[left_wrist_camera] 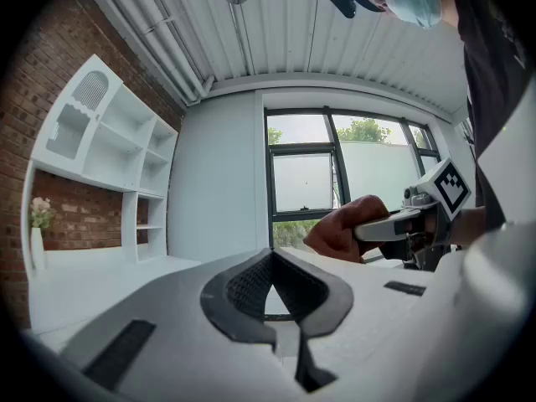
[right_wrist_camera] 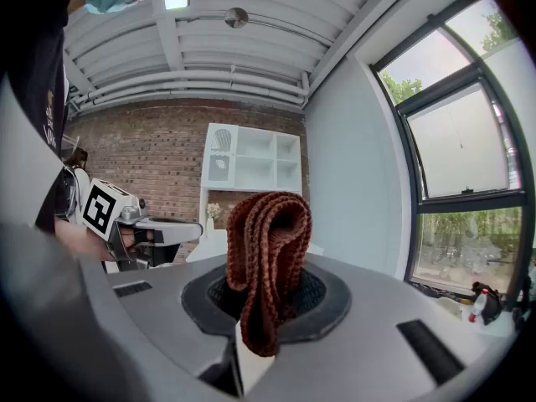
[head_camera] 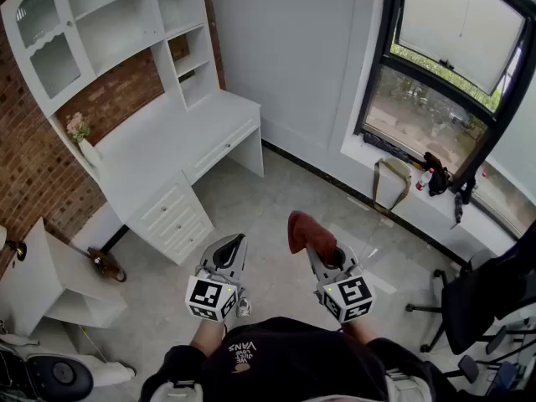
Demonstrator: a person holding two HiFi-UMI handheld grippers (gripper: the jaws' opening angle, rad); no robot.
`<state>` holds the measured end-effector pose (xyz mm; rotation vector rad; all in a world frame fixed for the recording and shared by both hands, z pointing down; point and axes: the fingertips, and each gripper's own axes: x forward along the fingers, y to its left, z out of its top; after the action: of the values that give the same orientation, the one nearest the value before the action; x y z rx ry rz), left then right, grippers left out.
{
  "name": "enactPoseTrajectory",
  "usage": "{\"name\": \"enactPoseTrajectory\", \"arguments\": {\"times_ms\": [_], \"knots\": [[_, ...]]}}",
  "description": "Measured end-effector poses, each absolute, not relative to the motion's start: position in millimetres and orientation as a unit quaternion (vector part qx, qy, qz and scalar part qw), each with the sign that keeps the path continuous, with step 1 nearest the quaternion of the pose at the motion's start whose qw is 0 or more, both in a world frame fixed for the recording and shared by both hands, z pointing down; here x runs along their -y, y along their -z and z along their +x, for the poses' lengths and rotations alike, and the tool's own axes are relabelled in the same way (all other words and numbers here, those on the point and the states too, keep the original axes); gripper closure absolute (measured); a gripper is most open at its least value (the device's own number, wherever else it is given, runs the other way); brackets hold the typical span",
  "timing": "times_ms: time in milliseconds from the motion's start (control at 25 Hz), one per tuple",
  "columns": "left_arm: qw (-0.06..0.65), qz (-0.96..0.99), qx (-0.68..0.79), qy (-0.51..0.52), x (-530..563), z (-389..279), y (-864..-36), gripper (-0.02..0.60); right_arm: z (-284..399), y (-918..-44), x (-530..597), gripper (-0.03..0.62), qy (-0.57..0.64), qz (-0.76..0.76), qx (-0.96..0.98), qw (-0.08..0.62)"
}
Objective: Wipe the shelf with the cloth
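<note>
A white shelf unit [head_camera: 126, 32] stands on a white desk [head_camera: 167, 141] against the brick wall, far ahead and to the left of both grippers. My right gripper [head_camera: 311, 245] is shut on a folded reddish-brown cloth [head_camera: 303, 229], held upright over the floor. In the right gripper view the cloth [right_wrist_camera: 268, 241] sticks up from between the jaws of that gripper [right_wrist_camera: 261, 287], with the shelf unit [right_wrist_camera: 251, 162] beyond it. My left gripper [head_camera: 234, 243] is level with it on the left, shut and holding nothing. The left gripper view shows its own gripper [left_wrist_camera: 270, 262], the shelf unit [left_wrist_camera: 109, 141] and the cloth [left_wrist_camera: 339, 233].
A vase of flowers [head_camera: 82, 136] sits on the desk. A brown handbag [head_camera: 105, 263] lies on the floor by a small white side table [head_camera: 50, 283]. A large window [head_camera: 444, 82] with a bag [head_camera: 391, 181] at its sill is on the right, a black chair [head_camera: 477, 300] below it.
</note>
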<state>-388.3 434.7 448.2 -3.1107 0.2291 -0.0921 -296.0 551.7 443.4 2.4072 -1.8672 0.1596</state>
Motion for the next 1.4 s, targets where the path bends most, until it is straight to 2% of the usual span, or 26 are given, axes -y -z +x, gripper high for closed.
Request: {"name": "enactPoseTrajectory", "arguments": {"times_ms": [360,640,1400], "knots": [[0.008,-0.997,-0.07,0.032,-437.4,-377.6,-455.1,0.577,-285.0,-450.6,-552.9,0.527,-0.061,0.784,0.617,0.029],[-0.007,-0.997,-0.065,0.035,-398.7,-353.5,-464.9,0.577,-260.6,-461.3,-519.8,0.526,-0.079,0.789,0.609,0.028],[-0.002,-0.999,-0.008,0.05,-167.4,-258.6,-468.8,0.577,-170.4,-461.7,-301.0,0.526,-0.085,0.828,0.554,0.011]]}}
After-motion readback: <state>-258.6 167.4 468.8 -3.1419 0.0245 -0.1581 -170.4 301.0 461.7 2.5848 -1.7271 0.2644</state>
